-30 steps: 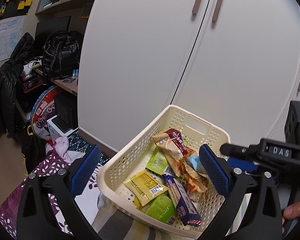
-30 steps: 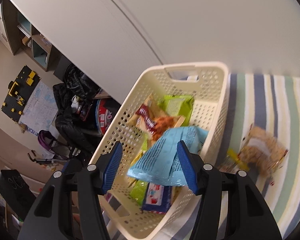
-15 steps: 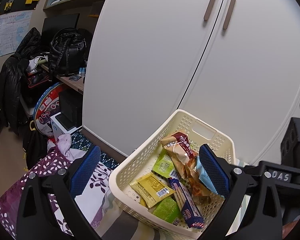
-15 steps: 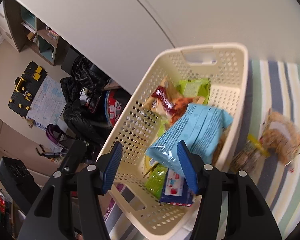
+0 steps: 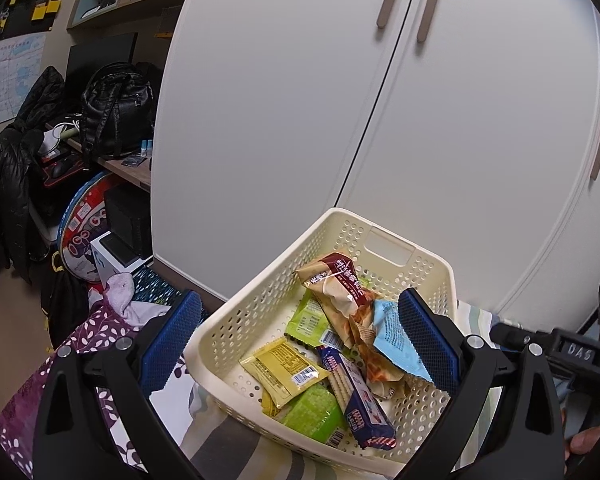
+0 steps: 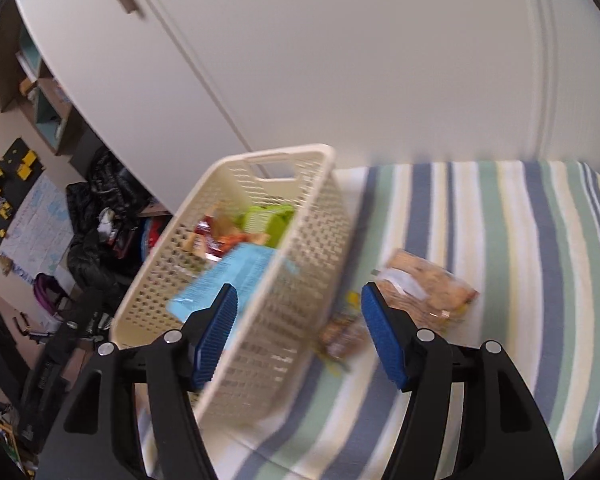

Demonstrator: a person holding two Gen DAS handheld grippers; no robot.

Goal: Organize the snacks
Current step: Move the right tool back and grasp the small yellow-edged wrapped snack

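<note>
A cream perforated basket (image 5: 384,228) (image 6: 300,154) holds several snack packets: a yellow one (image 5: 288,368), a green one (image 5: 312,412), a dark blue biscuit pack (image 5: 356,396) and a red-brown one (image 5: 336,280). A light blue packet (image 5: 396,340) (image 6: 236,268) lies in the basket against its right wall, free of both grippers. My left gripper (image 5: 298,300) hangs open above the basket's near end, holding nothing. Over the basket's right wall my right gripper (image 6: 298,292) is open and empty. On the striped cloth lie a tan snack bag (image 6: 428,284) and a small brownish packet (image 6: 340,332).
White wardrobe doors (image 5: 460,140) stand right behind the basket. The blue, green and white striped cloth (image 6: 520,280) stretches to the right. Purple floral bedding (image 5: 60,368) lies at the left, with a black backpack (image 5: 116,108) and a jacket (image 5: 16,176) beyond. A hand (image 5: 584,440) shows at bottom right.
My right gripper opened and let the light blue packet drop into the basket, then swung right toward the striped cloth. The left gripper drew back slightly and stayed open.
</note>
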